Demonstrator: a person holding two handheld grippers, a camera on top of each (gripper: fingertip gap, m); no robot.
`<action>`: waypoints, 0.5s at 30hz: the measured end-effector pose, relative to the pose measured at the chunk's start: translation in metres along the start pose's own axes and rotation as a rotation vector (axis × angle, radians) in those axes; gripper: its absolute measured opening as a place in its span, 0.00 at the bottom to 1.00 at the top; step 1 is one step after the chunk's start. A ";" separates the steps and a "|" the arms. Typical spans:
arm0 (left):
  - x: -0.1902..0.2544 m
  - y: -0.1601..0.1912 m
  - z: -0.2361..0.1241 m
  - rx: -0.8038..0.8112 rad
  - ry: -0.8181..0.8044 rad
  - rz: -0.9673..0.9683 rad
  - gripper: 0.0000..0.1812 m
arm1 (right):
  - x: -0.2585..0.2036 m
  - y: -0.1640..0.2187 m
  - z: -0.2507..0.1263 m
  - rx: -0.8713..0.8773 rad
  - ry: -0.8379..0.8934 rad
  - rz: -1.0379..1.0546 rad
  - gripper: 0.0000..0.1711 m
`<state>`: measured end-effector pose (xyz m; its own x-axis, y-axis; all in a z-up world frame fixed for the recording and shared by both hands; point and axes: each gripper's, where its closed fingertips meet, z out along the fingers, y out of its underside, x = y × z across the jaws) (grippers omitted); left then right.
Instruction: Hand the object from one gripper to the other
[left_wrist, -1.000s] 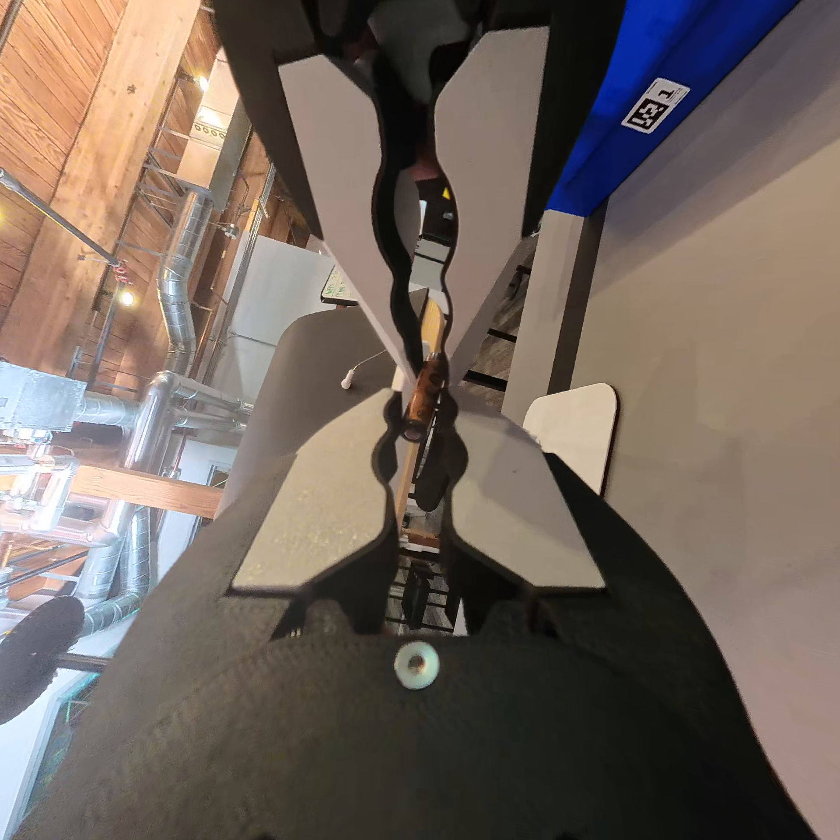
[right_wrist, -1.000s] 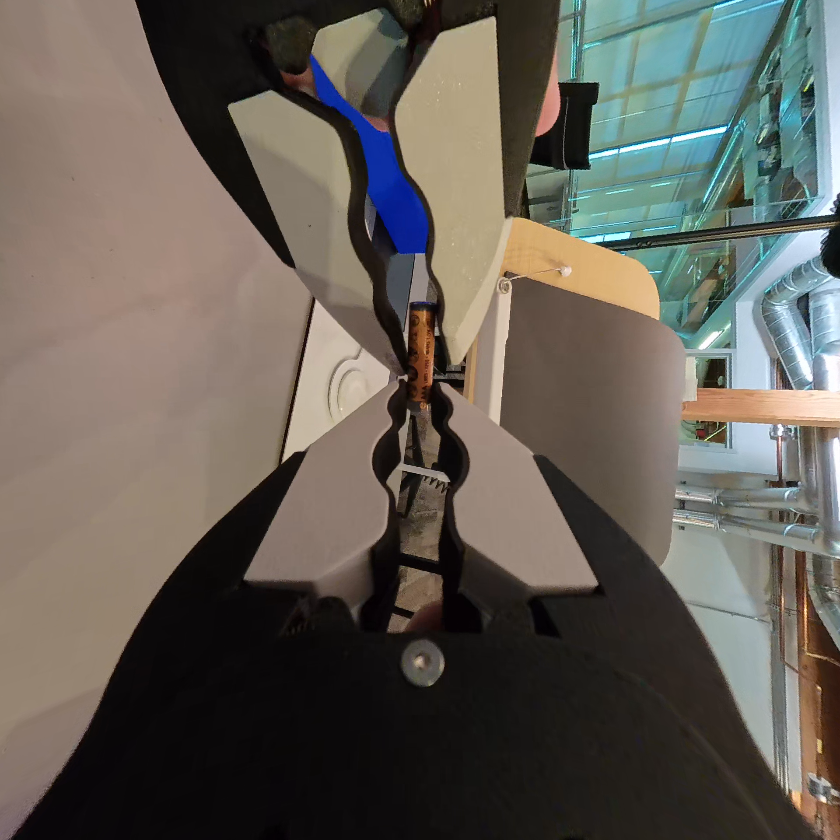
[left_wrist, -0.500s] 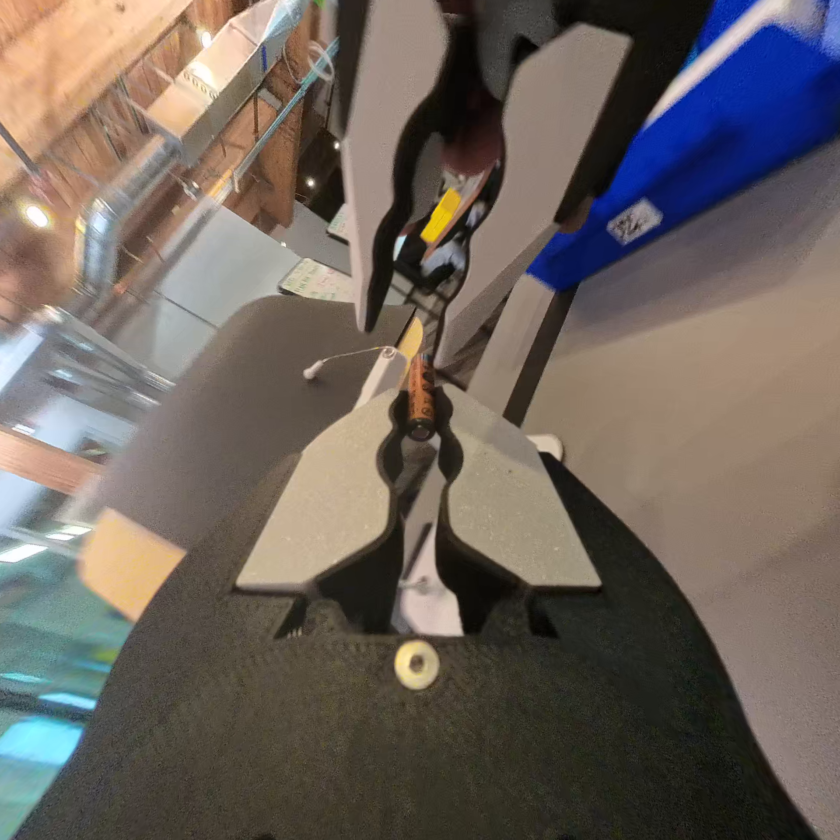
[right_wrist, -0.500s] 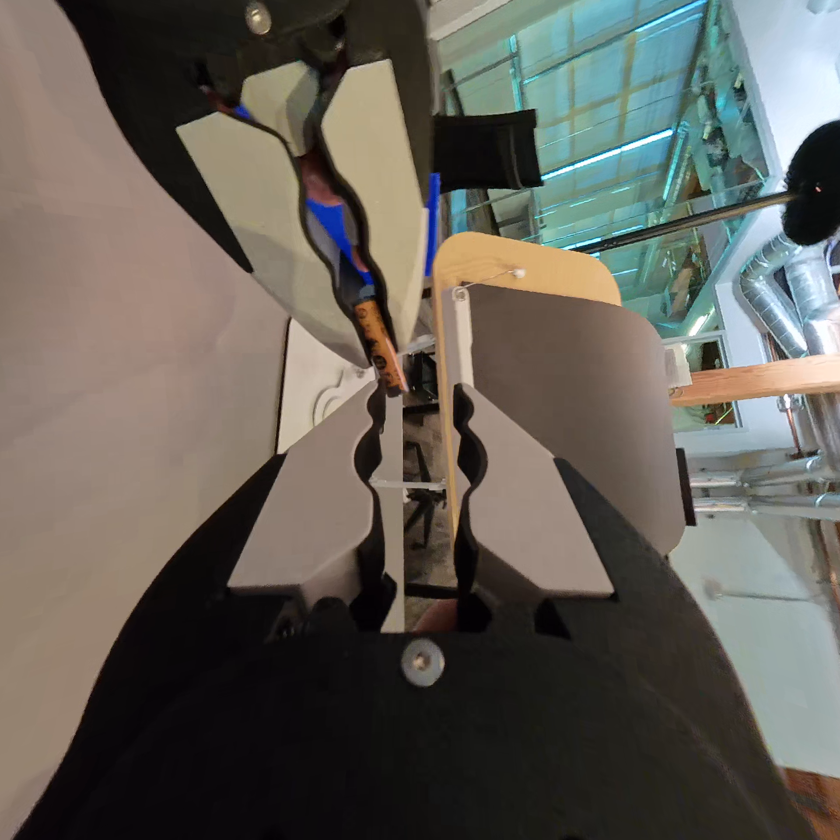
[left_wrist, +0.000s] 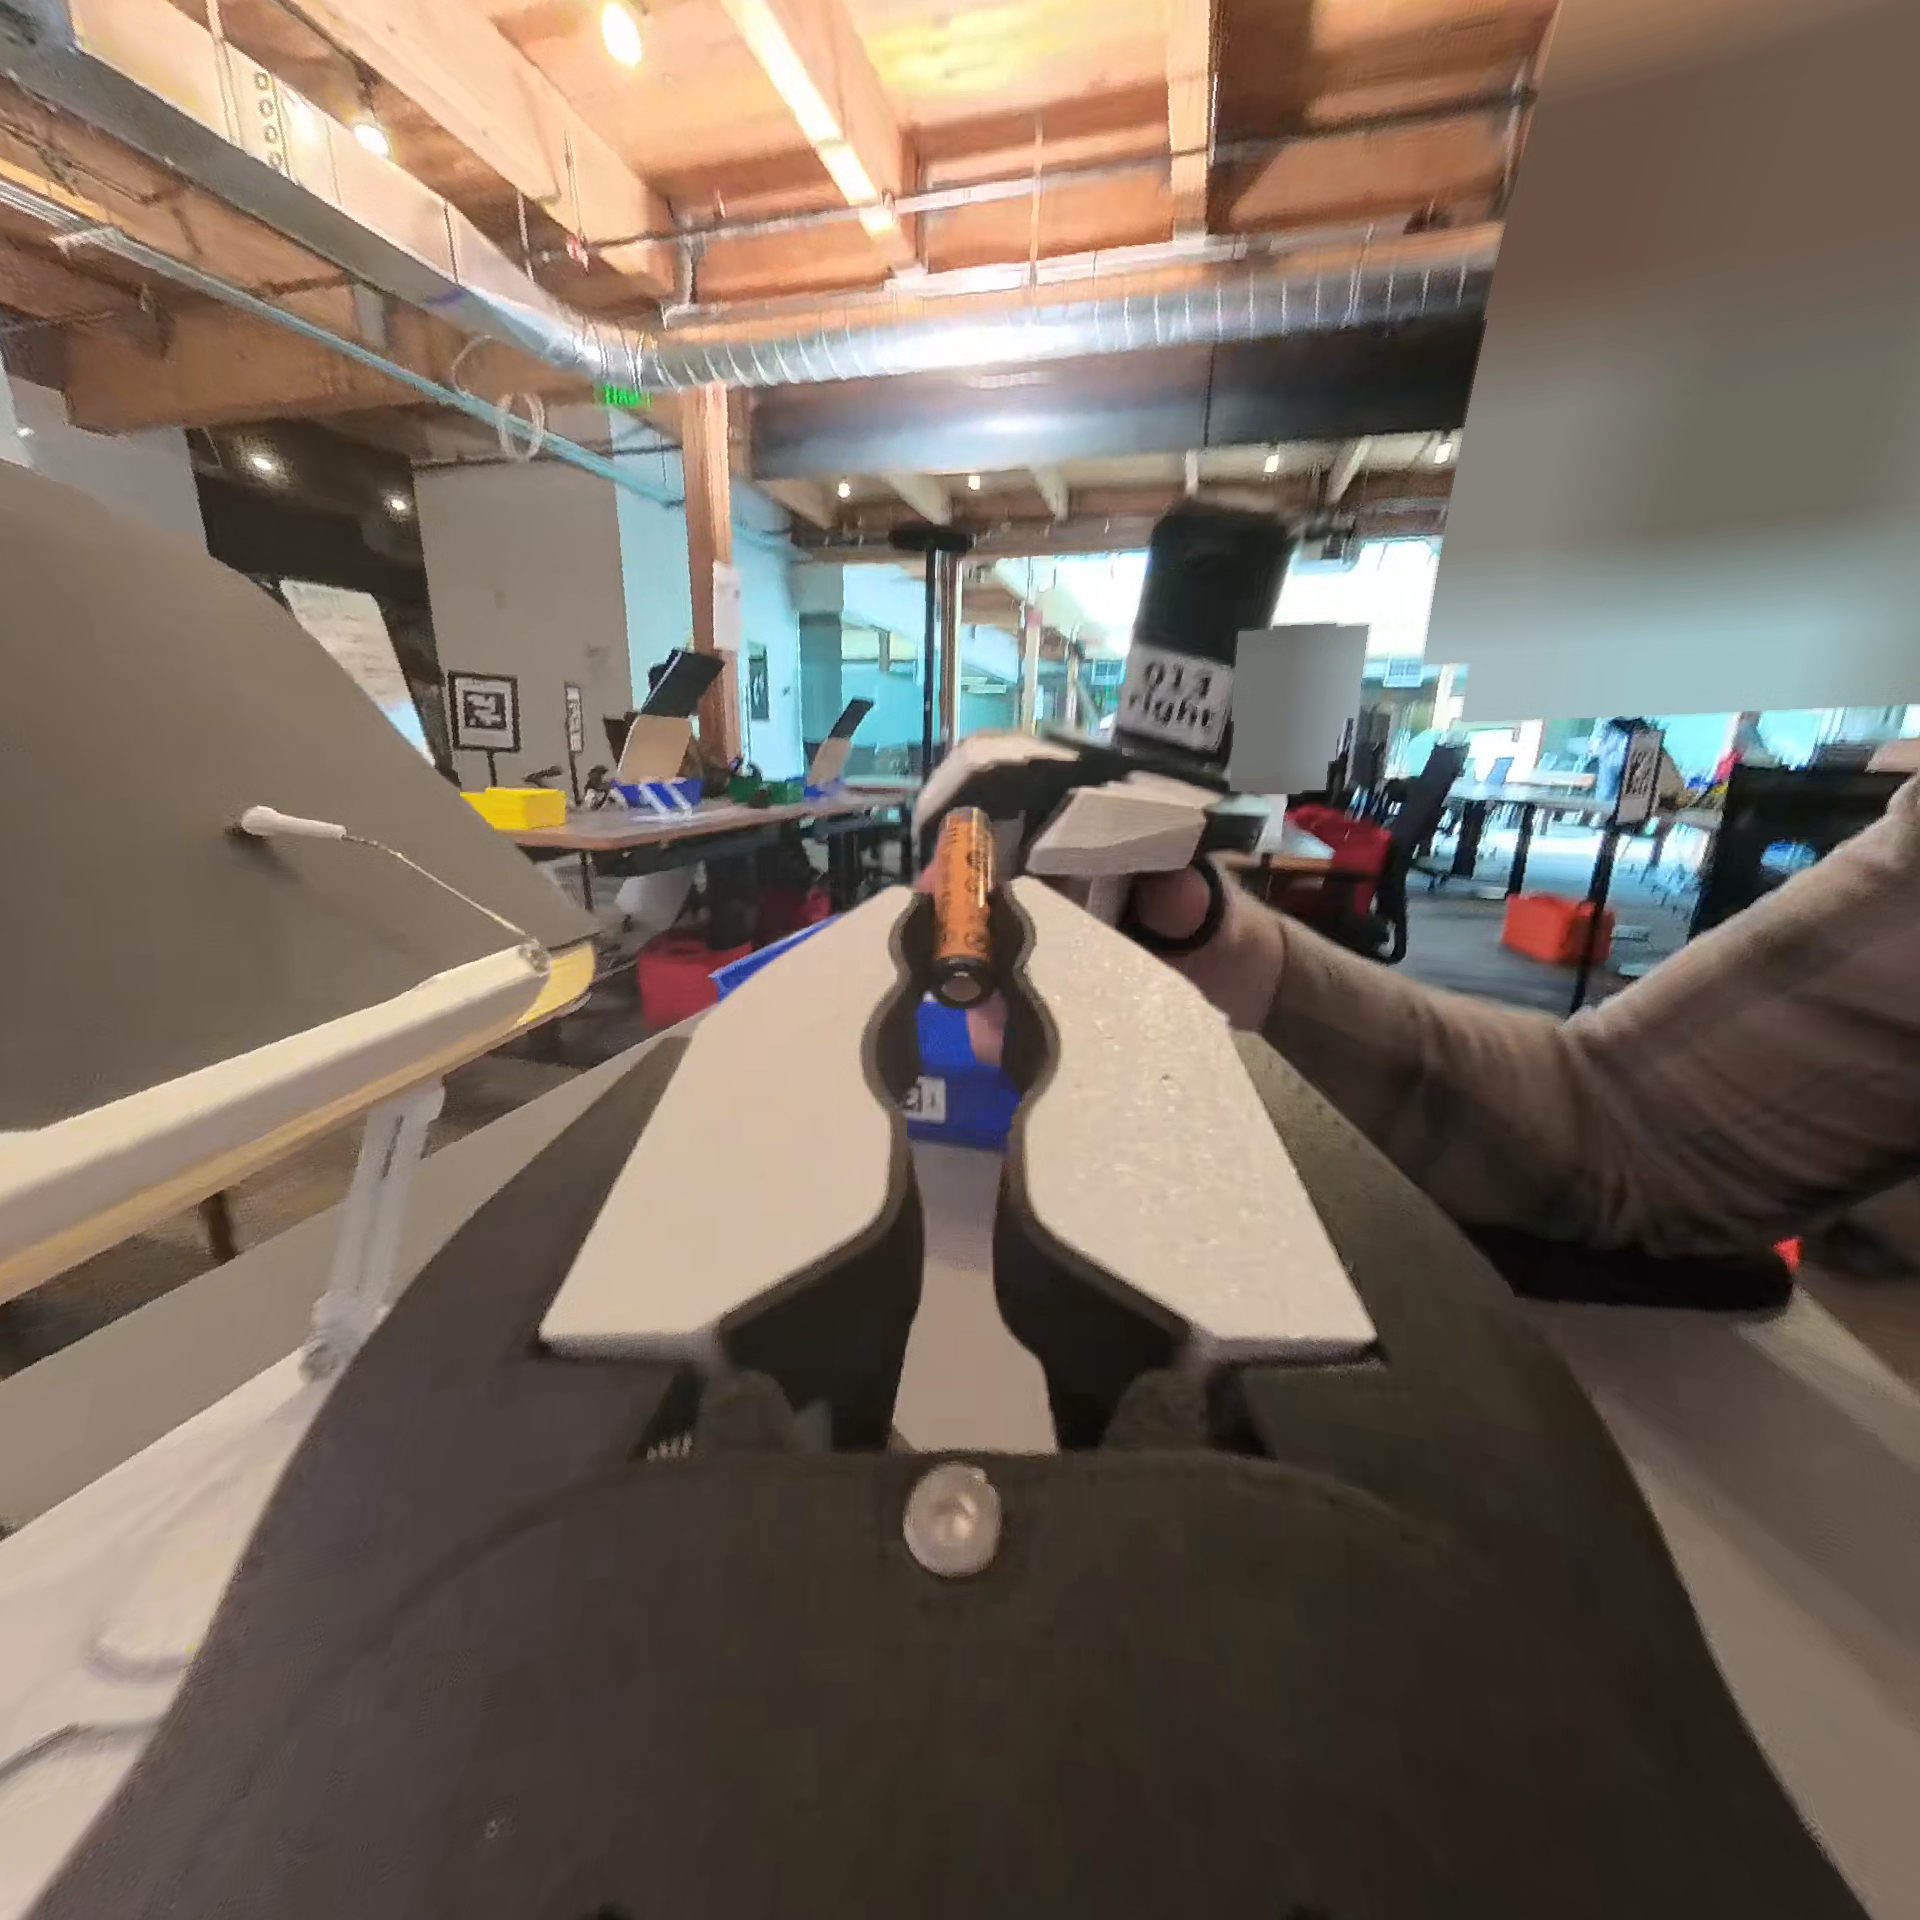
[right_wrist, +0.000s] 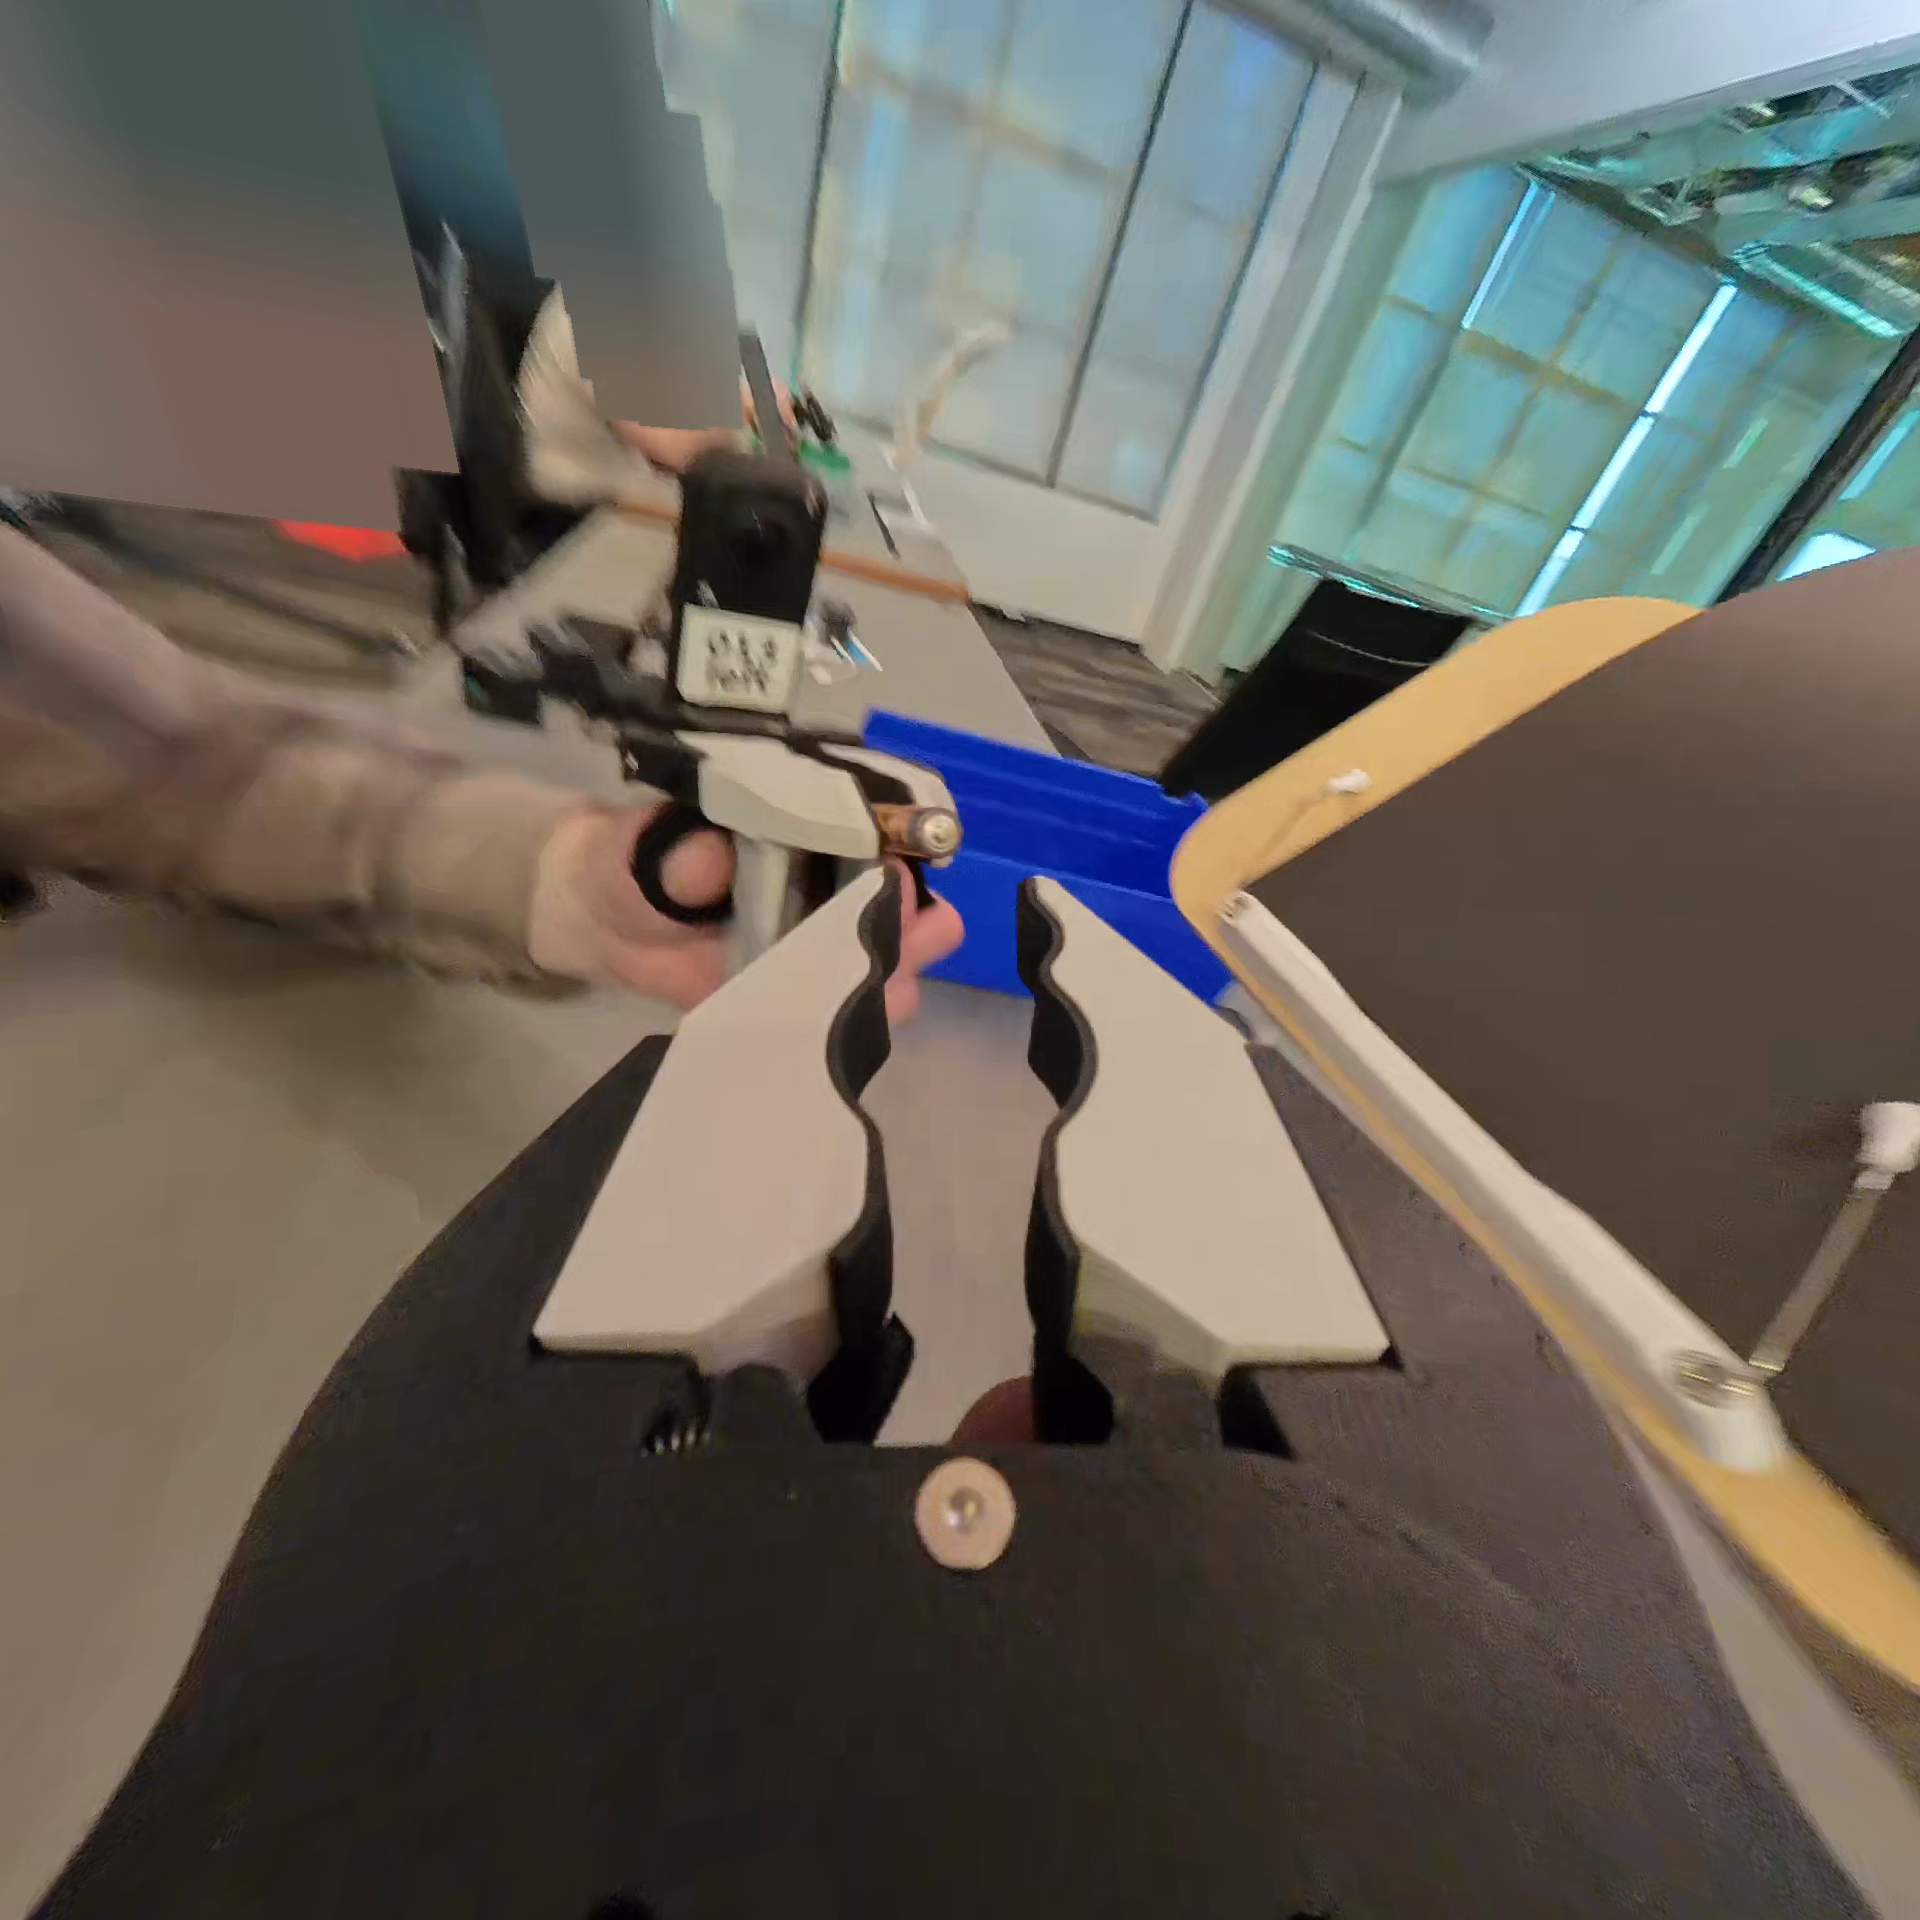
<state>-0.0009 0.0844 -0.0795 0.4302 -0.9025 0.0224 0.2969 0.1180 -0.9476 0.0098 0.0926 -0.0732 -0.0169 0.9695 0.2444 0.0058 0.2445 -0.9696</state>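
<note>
An orange and black battery (left_wrist: 961, 914) is pinched between the tips of my left gripper (left_wrist: 961, 896), which is shut on it. The battery points forward, with its near end showing. My right gripper (left_wrist: 1039, 805) shows just beyond it, held side-on by a hand, and is apart from the battery. In the right wrist view my right gripper (right_wrist: 958, 891) is open and empty. The left gripper (right_wrist: 914, 823) is to its upper left with the battery (right_wrist: 923, 831) sticking out of its tips.
A blue bin (right_wrist: 1049, 831) stands on the grey table (right_wrist: 260, 1091) beyond both grippers; it also shows in the left wrist view (left_wrist: 961, 1091). A grey panel with a wooden edge (right_wrist: 1558, 935) is close on the right and shows in the left wrist view (left_wrist: 208, 883). A sleeved arm (left_wrist: 1558, 1060) reaches in.
Both grippers held the battery tip to tip. The right gripper has opened and let go, and the two have drawn apart. The left gripper keeps the battery. Both views have swung round.
</note>
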 end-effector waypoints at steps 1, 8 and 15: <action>0.000 -0.002 -0.001 0.021 0.006 -0.021 0.06 | -0.003 -0.002 0.002 0.033 -0.023 0.048 0.11; 0.007 -0.003 0.002 0.074 0.034 -0.076 0.06 | -0.010 -0.006 0.019 0.184 -0.042 0.238 0.10; 0.011 0.004 0.005 0.043 0.028 -0.037 0.06 | -0.015 -0.009 0.018 0.230 -0.081 0.295 0.04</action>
<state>0.0096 0.0773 -0.0810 0.3938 -0.9179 0.0479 0.3493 0.1013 -0.9315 -0.0078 0.0760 -0.0683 -0.1274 0.9911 -0.0381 -0.2025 -0.0636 -0.9772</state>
